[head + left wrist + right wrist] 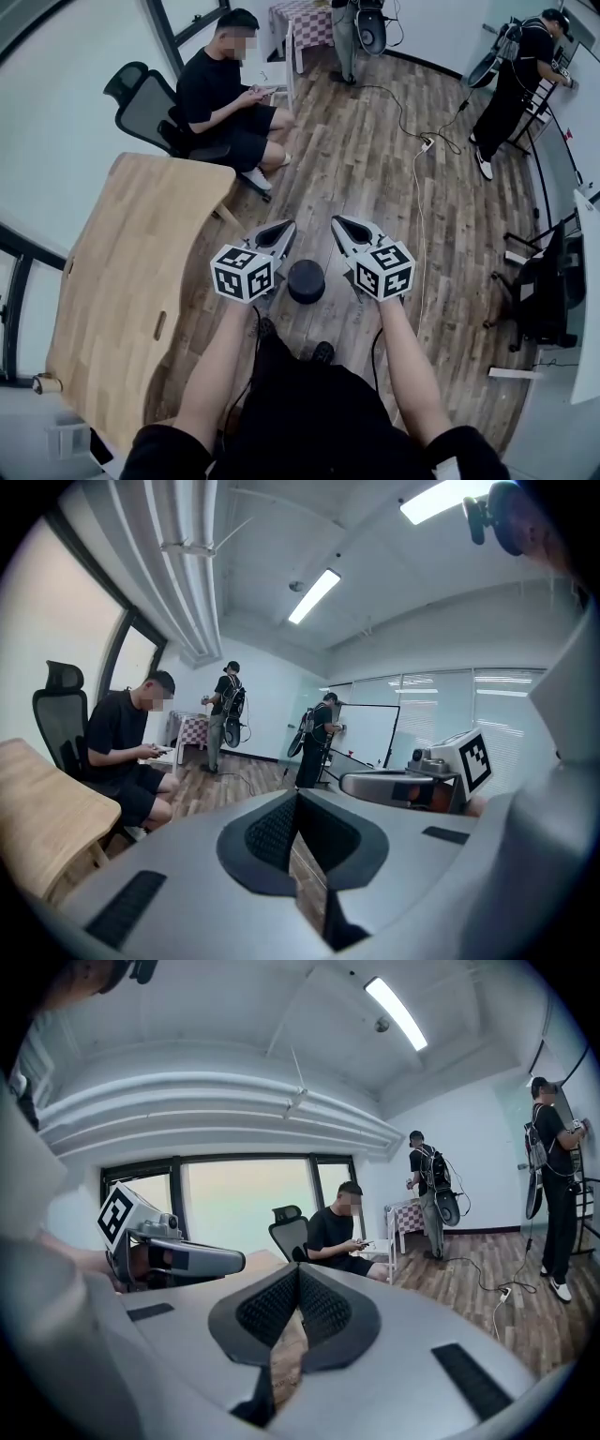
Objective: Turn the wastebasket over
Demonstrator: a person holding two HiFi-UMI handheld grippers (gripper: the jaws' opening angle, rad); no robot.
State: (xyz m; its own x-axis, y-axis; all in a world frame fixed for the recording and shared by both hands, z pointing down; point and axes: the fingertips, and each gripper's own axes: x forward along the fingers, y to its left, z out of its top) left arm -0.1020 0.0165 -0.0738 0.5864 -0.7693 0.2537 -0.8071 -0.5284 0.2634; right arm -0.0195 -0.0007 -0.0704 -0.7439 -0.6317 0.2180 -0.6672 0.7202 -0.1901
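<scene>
Wastebasket [306, 280]: a small, round, black one, standing on the wood floor [375, 169] just ahead of the wearer's shoes. From above its top shows only as a dark disc. I cannot tell whether that is the open mouth or the closed base, so the scene fits a basket standing upright as well as one already overturned.

The left tongs [284, 228] hang above the wastebasket and to its left, and the right tongs [340, 224] hang above it and to its right. Both are well clear of it. Each gripper view shows ribbed pads clenched together with nothing between them.

The wastebasket looks light and stiff, probably thin plastic or metal, with a smooth, curved wall that narrow pads could slide on. A single pinch on that wall would likely let it swing or slip. The surer hold looks like an edge, where a jaw can go inside and outside the wall, or a press on opposite sides with one pair of tongs each. It seems sturdy enough to take a firm squeeze.
</scene>
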